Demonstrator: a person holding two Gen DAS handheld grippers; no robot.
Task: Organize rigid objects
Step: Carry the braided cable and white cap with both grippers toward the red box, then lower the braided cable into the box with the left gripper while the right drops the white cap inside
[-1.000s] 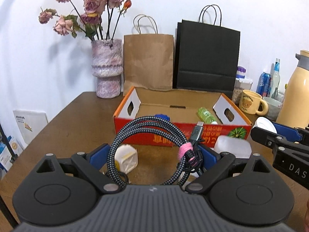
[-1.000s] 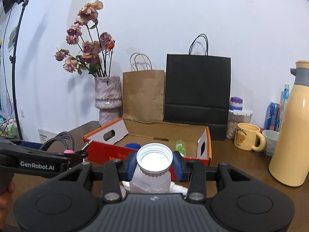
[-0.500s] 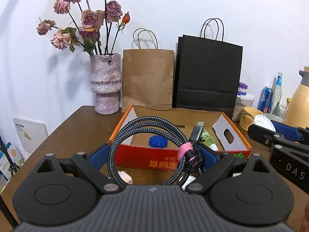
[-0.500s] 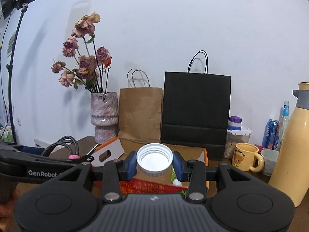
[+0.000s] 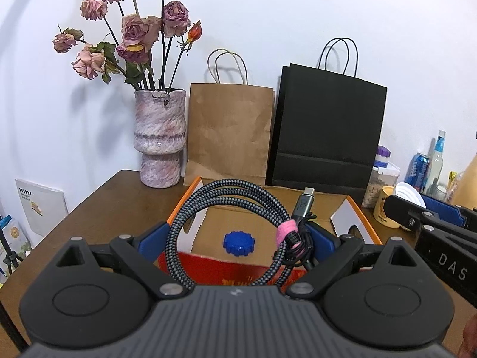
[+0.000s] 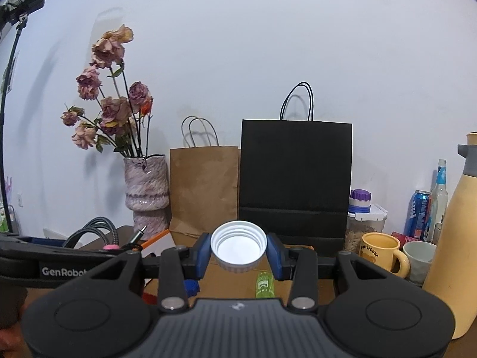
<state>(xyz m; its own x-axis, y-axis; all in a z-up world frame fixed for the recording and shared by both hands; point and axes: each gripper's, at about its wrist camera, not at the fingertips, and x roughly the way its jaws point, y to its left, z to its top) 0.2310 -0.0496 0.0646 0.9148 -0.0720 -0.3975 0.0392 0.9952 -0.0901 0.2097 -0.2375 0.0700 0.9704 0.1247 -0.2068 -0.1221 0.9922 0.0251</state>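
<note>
Left tool (image 5: 237,238) clamps a coiled grey braided cable (image 5: 226,223) bound by a pink tie. Beyond: orange-rimmed cardboard box (image 5: 362,223) holding a blue ridged plastic cap (image 5: 238,243). Mottled pink ceramic vase (image 5: 159,137) at the brown wooden bench's (image 5: 119,200) far edge.

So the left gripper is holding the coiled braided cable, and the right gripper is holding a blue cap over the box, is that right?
Not quite. The cap in the right gripper is white, as the right wrist view shows. The blue cap lies inside the cardboard box. The rest holds: the left gripper holds the coiled braided cable.
</note>
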